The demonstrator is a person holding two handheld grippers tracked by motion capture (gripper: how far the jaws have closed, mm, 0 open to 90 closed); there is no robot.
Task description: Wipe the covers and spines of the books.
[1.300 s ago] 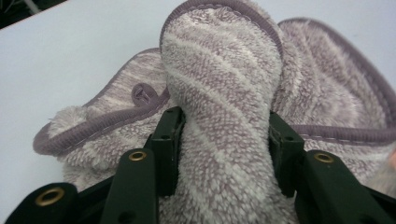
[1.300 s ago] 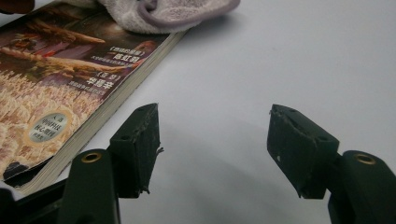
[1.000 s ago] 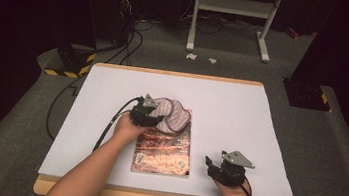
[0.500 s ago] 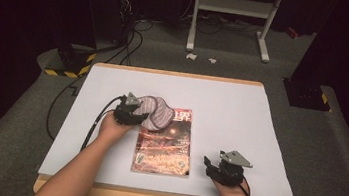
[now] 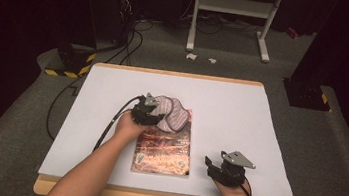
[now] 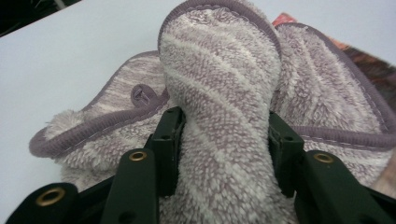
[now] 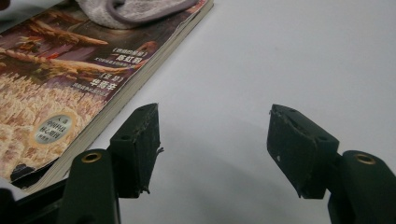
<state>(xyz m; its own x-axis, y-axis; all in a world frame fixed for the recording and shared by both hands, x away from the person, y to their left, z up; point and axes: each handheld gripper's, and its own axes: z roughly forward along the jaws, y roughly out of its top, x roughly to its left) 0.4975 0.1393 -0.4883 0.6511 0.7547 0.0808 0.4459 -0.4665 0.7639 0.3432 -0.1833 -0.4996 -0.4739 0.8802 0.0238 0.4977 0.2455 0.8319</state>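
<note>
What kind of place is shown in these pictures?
Probably a dim recording lab or studio: a white-covered wooden table stands on grey carpet, with black cables on the floor, a white metal stand and yellow-black hazard-striped bases behind.

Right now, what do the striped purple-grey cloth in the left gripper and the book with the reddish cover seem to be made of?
The striped purple-grey cloth looks like soft terry or microfibre: a fuzzy looped pile, matte, with a stitched purple hem. The left gripper squeezes a fold of it. The book with the reddish cover seems a paperback: a printed cover with a slight sheen and thin paper page edges.
</note>
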